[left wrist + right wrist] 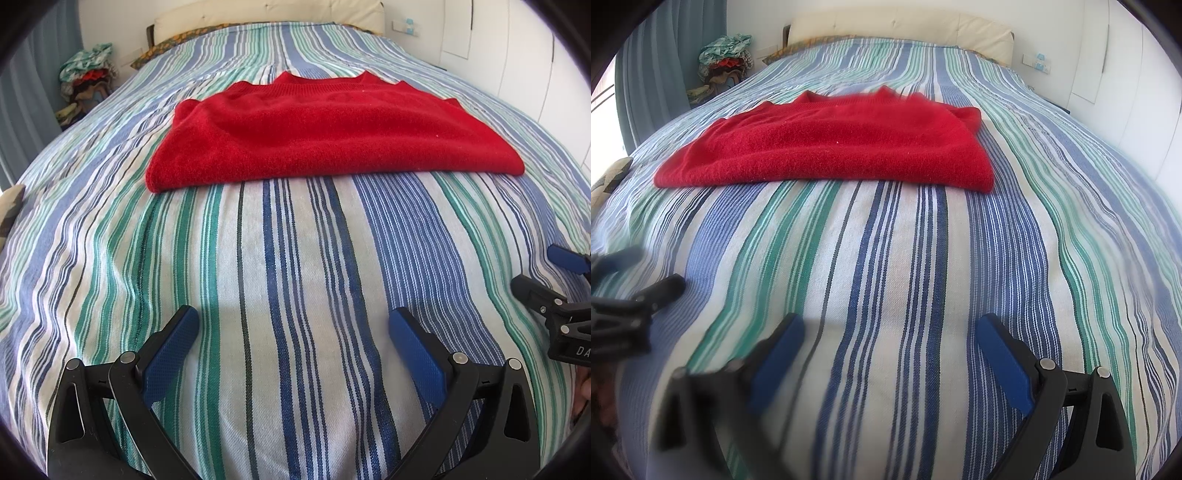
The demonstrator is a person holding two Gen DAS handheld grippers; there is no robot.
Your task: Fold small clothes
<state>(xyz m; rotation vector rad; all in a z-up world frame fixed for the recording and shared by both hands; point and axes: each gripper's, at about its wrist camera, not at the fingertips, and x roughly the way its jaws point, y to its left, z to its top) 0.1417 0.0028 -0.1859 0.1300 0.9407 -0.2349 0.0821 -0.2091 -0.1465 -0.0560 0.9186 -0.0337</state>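
A red knitted sweater (328,129) lies folded into a flat rectangle in the middle of the striped bedspread (295,277), its neckline toward the headboard. The right wrist view shows the same sweater (831,147) further left. My left gripper (293,317) hovers over bare bedspread well short of the sweater's near edge, open and holding nothing. My right gripper (890,325) is likewise open and empty, also short of the sweater. The right gripper (554,277) shows at the right edge of the left wrist view. The left gripper (631,273) shows at the left edge of the right wrist view.
A cream headboard (266,18) and a patterned pillow (173,48) stand at the far end of the bed. A heap of clothes (88,81) is piled beside the bed at the far left by a blue curtain (657,74). White wardrobe doors (517,48) line the right.
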